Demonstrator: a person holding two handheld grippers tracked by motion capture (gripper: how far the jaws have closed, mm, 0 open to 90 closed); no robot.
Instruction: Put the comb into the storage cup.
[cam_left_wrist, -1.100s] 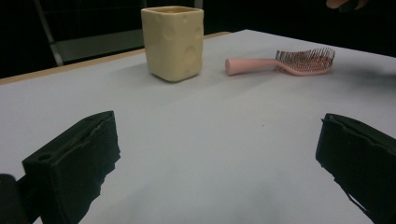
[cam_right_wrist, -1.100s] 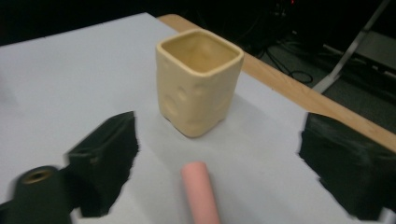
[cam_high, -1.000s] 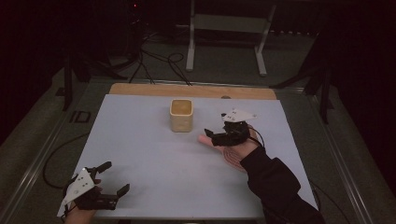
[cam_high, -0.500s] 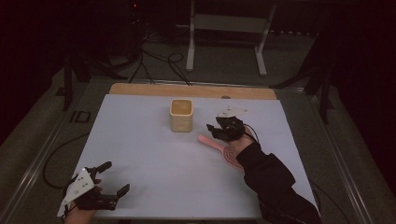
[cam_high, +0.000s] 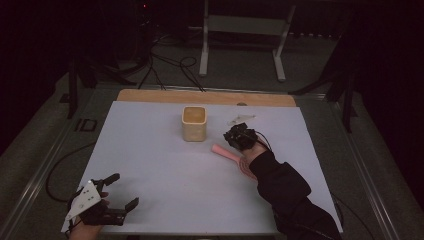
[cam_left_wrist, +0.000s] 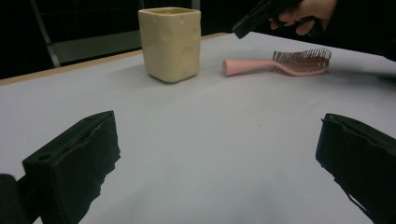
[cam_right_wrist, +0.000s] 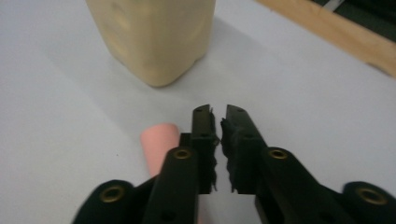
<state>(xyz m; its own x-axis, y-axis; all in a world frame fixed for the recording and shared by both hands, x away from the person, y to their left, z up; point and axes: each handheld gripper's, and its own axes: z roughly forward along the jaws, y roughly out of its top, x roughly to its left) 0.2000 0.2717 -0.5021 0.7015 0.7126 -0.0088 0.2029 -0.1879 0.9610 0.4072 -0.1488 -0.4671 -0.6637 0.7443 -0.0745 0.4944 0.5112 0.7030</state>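
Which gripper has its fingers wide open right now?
The left gripper, at the table's near left corner: its fingers stand far apart over bare table. The right gripper, above the pink hairbrush handle, is shut with nothing between.

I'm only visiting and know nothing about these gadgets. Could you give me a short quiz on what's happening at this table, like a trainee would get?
1. True or false: the pink hairbrush lies on the table near the cream cup.
2. Which gripper has its fingers wide apart: A, the left gripper, or B, the right gripper?
3. What is between the right gripper's fingers?

Key
1. True.
2. A.
3. Nothing. They have just been closing and are now shut, with the hairbrush's handle lying beside them.
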